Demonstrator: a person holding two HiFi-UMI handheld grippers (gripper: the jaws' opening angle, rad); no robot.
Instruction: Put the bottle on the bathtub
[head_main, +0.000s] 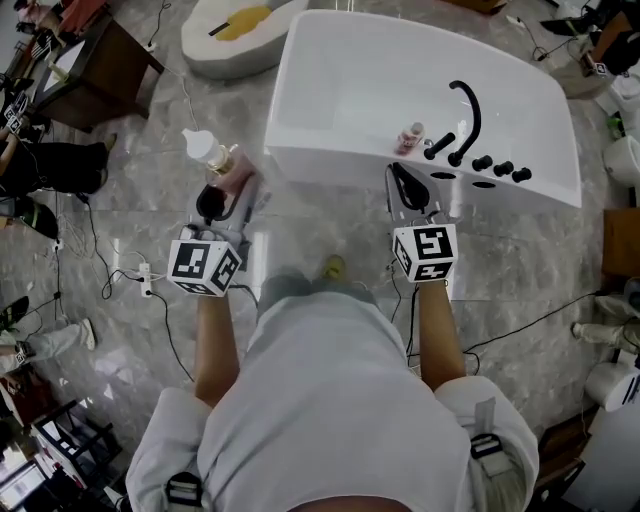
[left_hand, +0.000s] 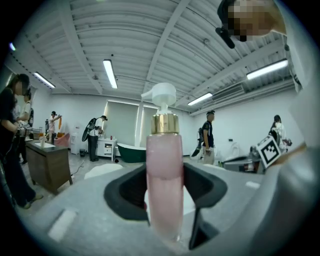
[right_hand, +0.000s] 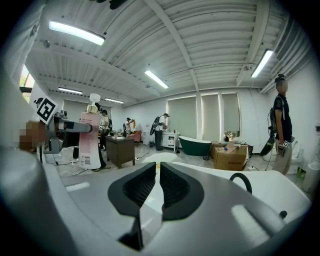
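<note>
A pink pump bottle with a gold collar and white pump head stands upright between the jaws of my left gripper, which is shut on it just left of the white bathtub. In the left gripper view the bottle fills the middle and the left gripper clamps its lower body. My right gripper hovers by the tub's near rim, shut and empty. In the right gripper view the right gripper has its pads nearly touching, with the held bottle off to the left.
A black curved faucet and knobs sit on the tub's near ledge, beside a small pink bottle. A brown cabinet and another white tub stand at the back left. Cables cross the marble floor.
</note>
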